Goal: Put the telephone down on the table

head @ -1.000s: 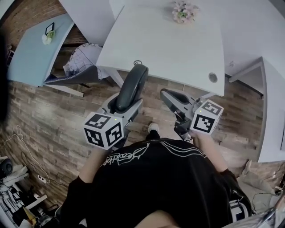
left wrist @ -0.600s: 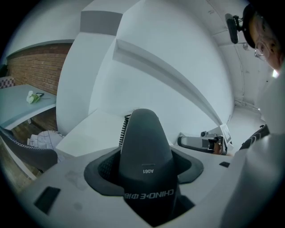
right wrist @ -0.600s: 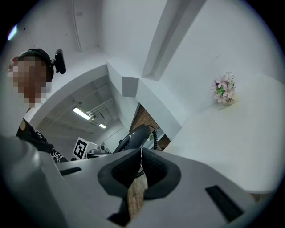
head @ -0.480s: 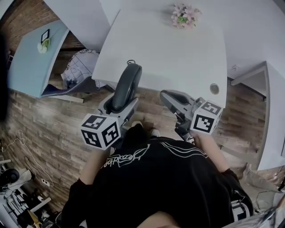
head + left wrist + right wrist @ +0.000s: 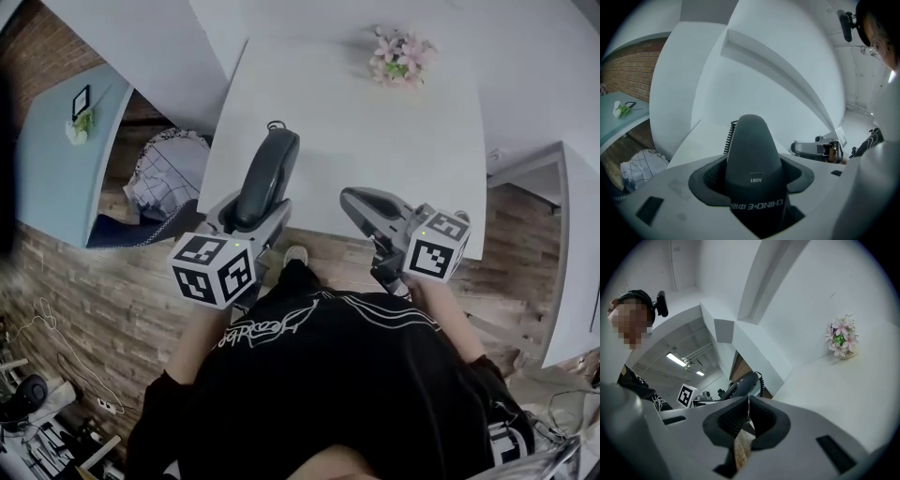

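A black telephone handset point(image 5: 269, 173) with a coiled cord point(image 5: 728, 138) sticks forward out of my left gripper point(image 5: 247, 214), whose jaws are shut on its lower half. The handset's far end hangs over the near edge of the white table point(image 5: 375, 122). In the left gripper view the handset point(image 5: 752, 159) fills the gap between the dark pads. My right gripper point(image 5: 360, 201) is shut with nothing in it, its tip at the table's near edge; its pads point(image 5: 740, 420) meet in the right gripper view.
A small pot of pink flowers point(image 5: 401, 56) stands at the table's far side. At the left are a light blue table point(image 5: 52, 169) and a chair with a checked cloth point(image 5: 161, 176). The floor is brick-patterned wood point(image 5: 103, 281).
The person has stepped toward the white table. Both grippers have come forward with it, and the handset's far end now hangs over the tabletop instead of the floor.
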`<state>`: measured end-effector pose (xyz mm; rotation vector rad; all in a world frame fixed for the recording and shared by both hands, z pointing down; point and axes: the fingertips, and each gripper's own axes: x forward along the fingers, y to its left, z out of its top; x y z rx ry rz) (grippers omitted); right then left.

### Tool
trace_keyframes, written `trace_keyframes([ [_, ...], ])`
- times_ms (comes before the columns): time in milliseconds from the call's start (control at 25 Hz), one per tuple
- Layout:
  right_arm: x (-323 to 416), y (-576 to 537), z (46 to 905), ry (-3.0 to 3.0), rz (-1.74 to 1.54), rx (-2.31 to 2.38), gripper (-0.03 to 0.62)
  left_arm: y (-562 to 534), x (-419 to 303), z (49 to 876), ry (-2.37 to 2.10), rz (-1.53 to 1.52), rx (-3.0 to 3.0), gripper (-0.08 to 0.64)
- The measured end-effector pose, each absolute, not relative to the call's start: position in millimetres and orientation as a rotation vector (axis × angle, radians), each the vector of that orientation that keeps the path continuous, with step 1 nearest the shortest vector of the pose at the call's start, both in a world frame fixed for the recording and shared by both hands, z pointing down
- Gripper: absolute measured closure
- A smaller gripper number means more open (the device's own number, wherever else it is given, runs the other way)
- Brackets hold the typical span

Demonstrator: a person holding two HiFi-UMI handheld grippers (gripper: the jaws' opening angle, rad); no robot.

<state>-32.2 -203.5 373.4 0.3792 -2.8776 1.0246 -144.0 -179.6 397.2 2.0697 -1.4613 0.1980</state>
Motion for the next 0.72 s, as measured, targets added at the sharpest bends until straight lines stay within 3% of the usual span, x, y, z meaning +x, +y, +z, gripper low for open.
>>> trace_keyframes([
  [720,-89,-312,408,-2.773,1.176,0.649,0.552,-331,-239,459,-1.380,0.355,2.109,0.273],
])
